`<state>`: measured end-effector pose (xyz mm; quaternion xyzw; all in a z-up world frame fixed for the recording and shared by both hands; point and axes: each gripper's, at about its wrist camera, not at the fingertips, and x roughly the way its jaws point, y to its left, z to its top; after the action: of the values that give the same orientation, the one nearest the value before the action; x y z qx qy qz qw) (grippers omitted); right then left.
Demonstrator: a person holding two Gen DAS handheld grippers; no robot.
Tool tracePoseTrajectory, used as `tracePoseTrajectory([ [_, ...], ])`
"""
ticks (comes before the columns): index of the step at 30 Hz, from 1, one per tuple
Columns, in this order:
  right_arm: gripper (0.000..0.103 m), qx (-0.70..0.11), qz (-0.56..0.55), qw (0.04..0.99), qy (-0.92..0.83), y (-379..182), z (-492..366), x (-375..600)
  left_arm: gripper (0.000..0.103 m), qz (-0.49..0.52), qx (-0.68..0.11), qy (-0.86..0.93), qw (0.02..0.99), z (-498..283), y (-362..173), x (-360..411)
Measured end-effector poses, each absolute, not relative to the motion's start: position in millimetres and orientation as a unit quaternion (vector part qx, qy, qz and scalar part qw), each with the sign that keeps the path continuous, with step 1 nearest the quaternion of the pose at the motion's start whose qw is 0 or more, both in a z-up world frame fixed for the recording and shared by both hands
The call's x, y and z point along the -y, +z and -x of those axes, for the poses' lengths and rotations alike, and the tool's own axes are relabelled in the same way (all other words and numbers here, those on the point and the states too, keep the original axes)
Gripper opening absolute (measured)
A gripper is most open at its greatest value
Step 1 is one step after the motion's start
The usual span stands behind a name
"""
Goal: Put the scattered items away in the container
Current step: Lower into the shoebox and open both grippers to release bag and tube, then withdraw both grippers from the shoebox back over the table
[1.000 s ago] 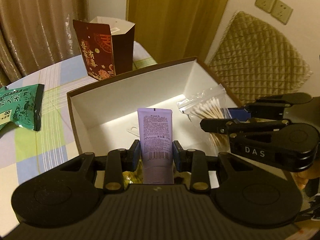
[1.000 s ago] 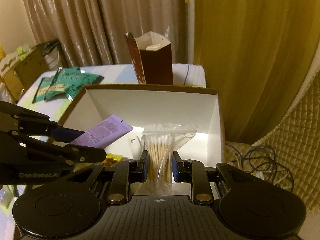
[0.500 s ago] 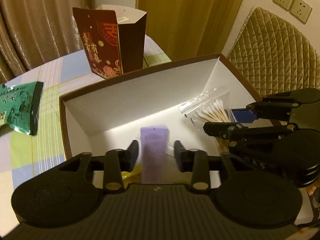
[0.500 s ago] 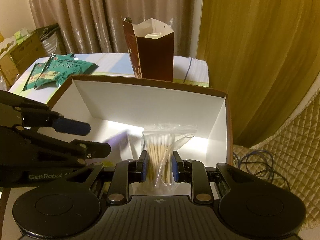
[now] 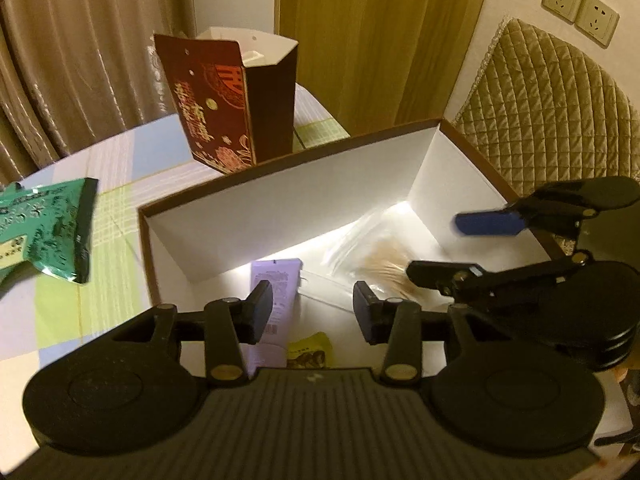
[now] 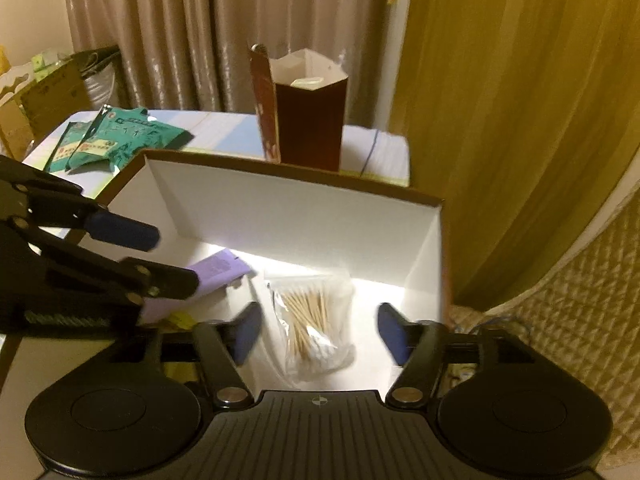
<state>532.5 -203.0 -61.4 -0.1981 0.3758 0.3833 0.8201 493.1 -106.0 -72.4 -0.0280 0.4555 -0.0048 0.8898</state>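
A brown box with a white inside [image 5: 312,196] [image 6: 288,204] sits on the table. On its floor lie a purple tube [image 5: 276,284] [image 6: 218,276], a clear bag of cotton swabs [image 5: 380,256] [image 6: 312,320] and a small yellow packet [image 5: 310,350]. My left gripper [image 5: 313,310] hangs over the box with its jaws opening; the tube lies below them, free of the pads. My right gripper [image 6: 318,332] is over the box too, jaws opening wide, and the swab bag rests between them untouched.
A tall dark red paper bag [image 5: 236,100] [image 6: 304,116] stands behind the box. Green snack packets [image 5: 44,228] [image 6: 120,140] lie on the checked tablecloth at the left. A quilted chair back [image 5: 552,108] stands to the right, curtains behind.
Both grippers let go: the tube dropped from my left jaws onto the box floor, and the swab bag fell from my right jaws as they spread wide.
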Motion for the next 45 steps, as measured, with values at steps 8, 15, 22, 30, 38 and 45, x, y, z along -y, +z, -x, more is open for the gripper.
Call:
tracePoseTrajectory([
  [8,0.094,-0.360,0.186,0.826,0.392,-47,-520,218,0.061,0.018,-0.439,0.003,0.898,-482,-59,104],
  [15,0.101,-0.358,0.178,0.820,0.410,-42,-499,229,0.084,0.015,-0.432,-0.018,0.902,-465,-50,110],
  [22,0.101,-0.358,0.147,0.820,0.422,-31,-475,246,0.095,0.010,-0.424,-0.021,0.905,-442,-38,115],
  [30,0.101,-0.368,0.117,0.829,0.404,-22,-450,264,0.096,0.014,-0.419,-0.016,0.908,-416,-24,118],
  [38,0.101,-0.378,0.080,0.839,0.383,-13,-422,283,0.097,0.008,-0.409,-0.014,0.912,-384,-9,125],
  [45,0.101,-0.371,0.080,0.847,0.372,-7,-388,295,0.097,0.026,-0.406,-0.022,0.913,-345,-7,123],
])
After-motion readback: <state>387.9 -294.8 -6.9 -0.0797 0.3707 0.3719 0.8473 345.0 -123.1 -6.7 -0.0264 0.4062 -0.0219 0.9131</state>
